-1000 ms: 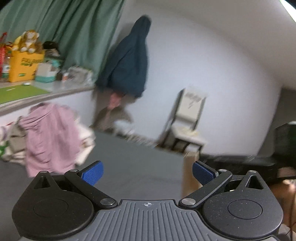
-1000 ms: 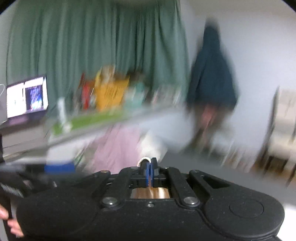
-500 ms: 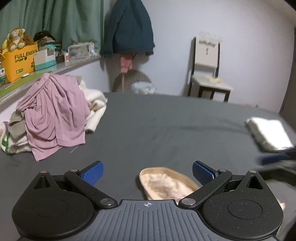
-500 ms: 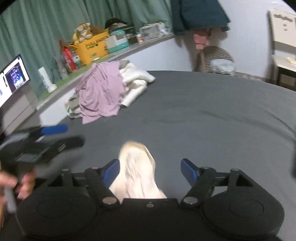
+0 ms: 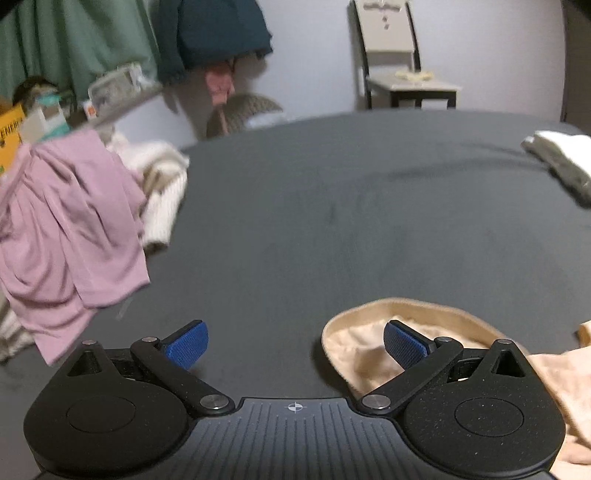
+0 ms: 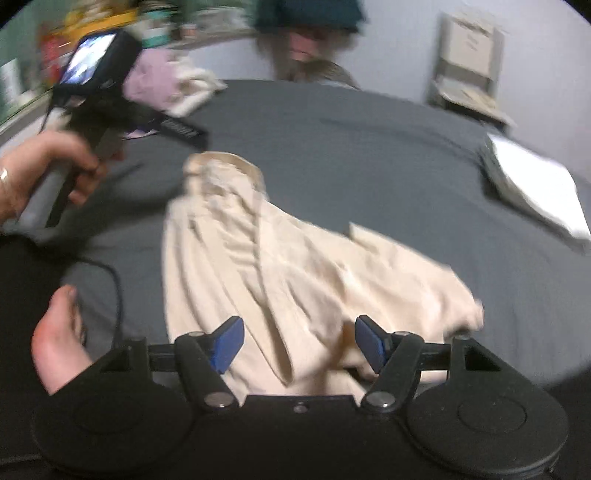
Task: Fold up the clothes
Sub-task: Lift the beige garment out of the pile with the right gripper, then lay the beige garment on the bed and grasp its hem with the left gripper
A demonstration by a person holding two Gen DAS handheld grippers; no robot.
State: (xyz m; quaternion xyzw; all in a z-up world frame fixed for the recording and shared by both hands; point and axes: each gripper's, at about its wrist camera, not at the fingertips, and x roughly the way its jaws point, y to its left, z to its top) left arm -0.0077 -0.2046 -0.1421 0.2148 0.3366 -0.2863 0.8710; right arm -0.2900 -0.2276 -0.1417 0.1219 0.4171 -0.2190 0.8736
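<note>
A cream garment [image 6: 280, 254] lies crumpled on the dark grey bed sheet [image 6: 369, 155]. My right gripper [image 6: 299, 345] is open just above its near edge, with cloth between the blue pads but not pinched. My left gripper [image 5: 295, 343] is open and empty over the sheet; the garment's banded opening [image 5: 402, 317] lies by its right fingertip [image 5: 404, 345]. In the right wrist view the left gripper's body [image 6: 110, 92] shows at the upper left, held in a hand.
A pile of unfolded clothes with a pink garment [image 5: 70, 210] on top and a white knit [image 5: 162, 184] sits at the left. A folded white-and-grey item [image 5: 561, 158] lies at the right. A chair [image 5: 399, 59] and hanging dark jacket [image 5: 218, 33] stand by the far wall.
Both grippers tipped down from the wall toward the bed. My right gripper went from shut to open, and the cream garment now lies spread on the sheet below it.
</note>
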